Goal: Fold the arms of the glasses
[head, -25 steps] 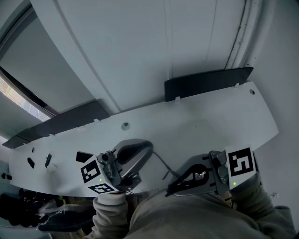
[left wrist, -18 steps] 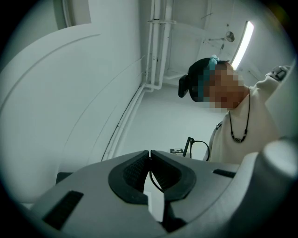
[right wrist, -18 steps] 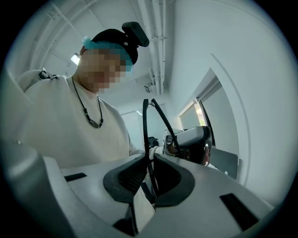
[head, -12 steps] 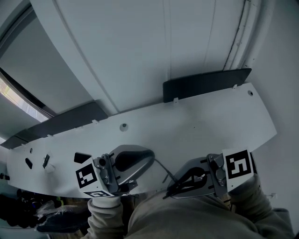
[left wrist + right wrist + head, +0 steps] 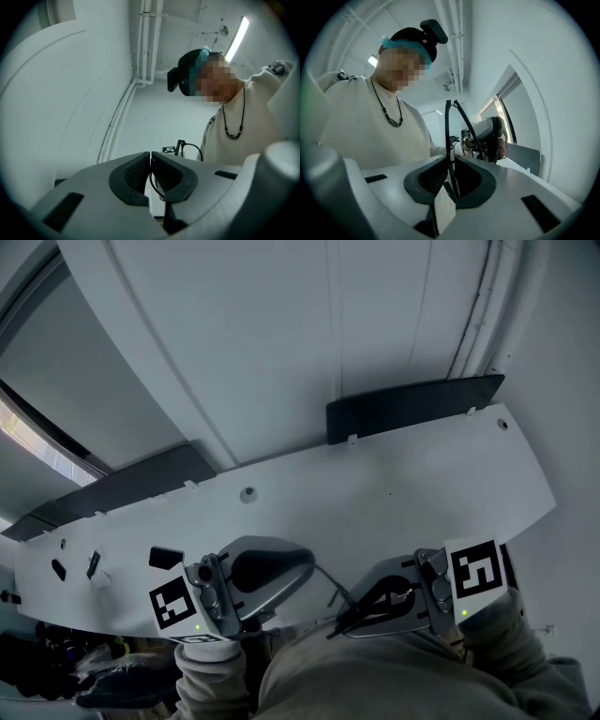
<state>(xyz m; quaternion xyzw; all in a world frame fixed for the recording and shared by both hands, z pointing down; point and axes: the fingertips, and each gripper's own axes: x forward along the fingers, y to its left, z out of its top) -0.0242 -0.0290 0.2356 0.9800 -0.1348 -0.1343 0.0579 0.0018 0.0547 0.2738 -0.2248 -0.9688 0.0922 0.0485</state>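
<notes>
Of the glasses [image 5: 349, 598], only thin black lines are made out just above the near edge of the white table [image 5: 422, 484]; the lenses cannot be told. One arm is pinched between the almost closed jaws of the left gripper [image 5: 307, 564]. The frame is clamped in the right gripper [image 5: 356, 607]. The two grippers are pointed toward each other over that same edge.

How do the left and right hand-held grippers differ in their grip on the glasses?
The left hand-held gripper pinches a thin curved arm end, jaws nearly touching. The right hand-held gripper clamps the glasses at an upright frame part, jaws slightly wider. Both are shut on the same pair.
</notes>
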